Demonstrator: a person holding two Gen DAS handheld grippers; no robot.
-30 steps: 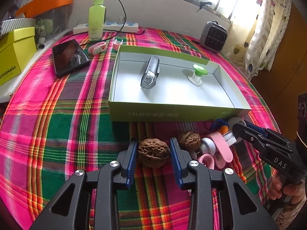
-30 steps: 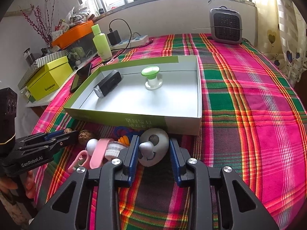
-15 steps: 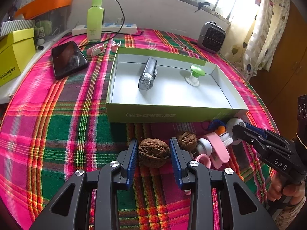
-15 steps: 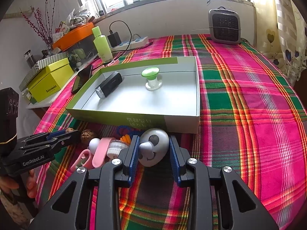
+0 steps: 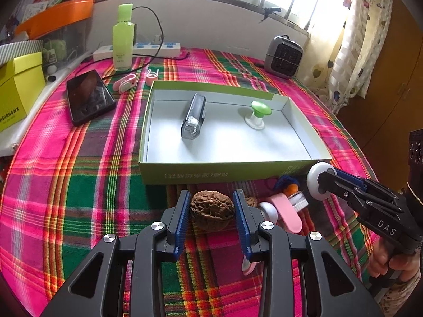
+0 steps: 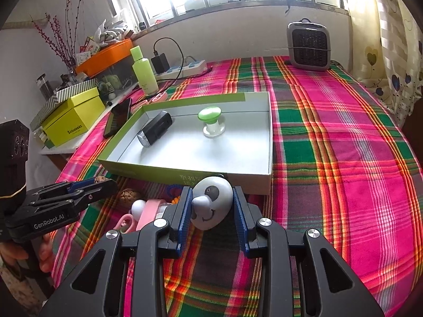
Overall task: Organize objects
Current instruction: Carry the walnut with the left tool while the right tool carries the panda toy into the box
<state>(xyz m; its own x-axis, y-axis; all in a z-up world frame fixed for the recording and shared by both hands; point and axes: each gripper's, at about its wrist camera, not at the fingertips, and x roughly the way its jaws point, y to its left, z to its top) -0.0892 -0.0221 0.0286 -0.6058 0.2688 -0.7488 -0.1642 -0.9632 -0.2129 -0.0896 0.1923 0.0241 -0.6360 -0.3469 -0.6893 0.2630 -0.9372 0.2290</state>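
Observation:
My left gripper (image 5: 211, 195) is shut on a brown walnut (image 5: 211, 208), just in front of the green box (image 5: 211, 175). My right gripper (image 6: 211, 190) is shut on a white round toy with a panda face (image 6: 211, 203), near the box's front right corner (image 6: 264, 179). In the left wrist view that toy (image 5: 316, 178) shows at the right gripper's tip. Inside the box lie a black bike light (image 5: 194, 116) and a green-topped white knob (image 5: 257, 113). A second walnut (image 6: 129, 195) rests on the cloth, between the two grippers.
A pink clip (image 5: 286, 215), a white ball (image 5: 268, 210), a small brush (image 5: 297, 200) and a blue-orange item (image 5: 288, 185) lie between the grippers. Farther back are a phone (image 5: 87, 96), a green bottle (image 5: 123, 39), a power strip (image 5: 148, 50), a heater (image 5: 284, 52) and a yellow box (image 5: 15, 87).
Both grippers have edged slightly toward the box with their loads. Neither grip has changed.

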